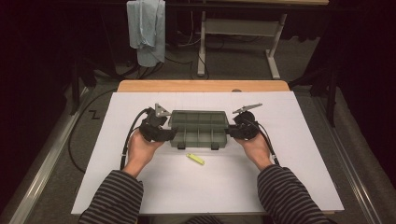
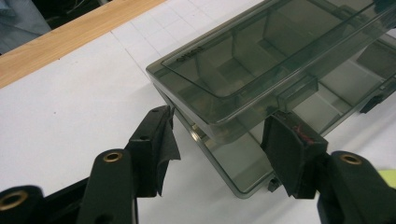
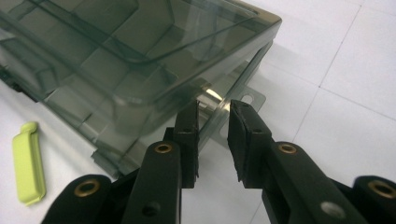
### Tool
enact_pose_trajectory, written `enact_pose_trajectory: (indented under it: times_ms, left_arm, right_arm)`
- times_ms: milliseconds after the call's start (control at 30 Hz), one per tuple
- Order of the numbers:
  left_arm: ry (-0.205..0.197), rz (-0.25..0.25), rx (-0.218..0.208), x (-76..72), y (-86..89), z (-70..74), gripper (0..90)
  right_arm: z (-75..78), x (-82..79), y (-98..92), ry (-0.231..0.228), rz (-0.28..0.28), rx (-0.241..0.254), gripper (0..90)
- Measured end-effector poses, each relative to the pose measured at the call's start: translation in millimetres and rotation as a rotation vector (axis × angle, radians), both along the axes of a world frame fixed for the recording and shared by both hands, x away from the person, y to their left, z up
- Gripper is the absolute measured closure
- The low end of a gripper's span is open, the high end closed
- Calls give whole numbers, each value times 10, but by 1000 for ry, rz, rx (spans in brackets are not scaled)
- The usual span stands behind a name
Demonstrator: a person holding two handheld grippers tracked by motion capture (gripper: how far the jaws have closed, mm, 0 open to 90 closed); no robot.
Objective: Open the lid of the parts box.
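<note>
A smoky see-through compartment box lies across the middle of the white table top, its lid sitting slightly above the base. My left gripper is at the box's near left corner. In the left gripper view its jaws stand wide around that corner of the box, with both pads against the walls. My right gripper is at the box's right end. In the right gripper view its jaws stand a little apart, just short of a shiny pin on the end of the box, with nothing between them.
A small yellow-green plastic piece lies on the table in front of the box; it is the piece at the left of the right gripper view. A wooden strip borders the far edge. Beyond it hang a pale cloth and a desk frame.
</note>
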State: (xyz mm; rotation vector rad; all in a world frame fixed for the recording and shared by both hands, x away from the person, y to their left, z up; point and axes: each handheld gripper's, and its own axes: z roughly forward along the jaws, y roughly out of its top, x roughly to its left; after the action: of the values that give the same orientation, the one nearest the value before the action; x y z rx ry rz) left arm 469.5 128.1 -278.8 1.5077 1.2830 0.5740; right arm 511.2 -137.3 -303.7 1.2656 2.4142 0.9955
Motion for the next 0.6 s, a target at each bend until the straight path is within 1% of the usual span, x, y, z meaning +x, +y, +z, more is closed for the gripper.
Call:
enact_pose_trajectory:
  times_ms: [233, 333, 500, 600]
  left_arm:
    - [0, 2, -10, 19, 4, 28, 431]
    - [-2, 2, -11, 28, 4, 39, 431]
    - [-1, 3, -16, 39, -3, 47, 432]
    - [-2, 4, -13, 50, -2, 46, 432]
  right_arm:
    - [-19, 95, 64, 27, -22, -14, 746]
    - [-38, 123, 87, 30, -25, -29, 746]
    - [-68, 163, 118, 37, -30, -33, 747]
    - [-61, 174, 135, 38, -29, -52, 746]
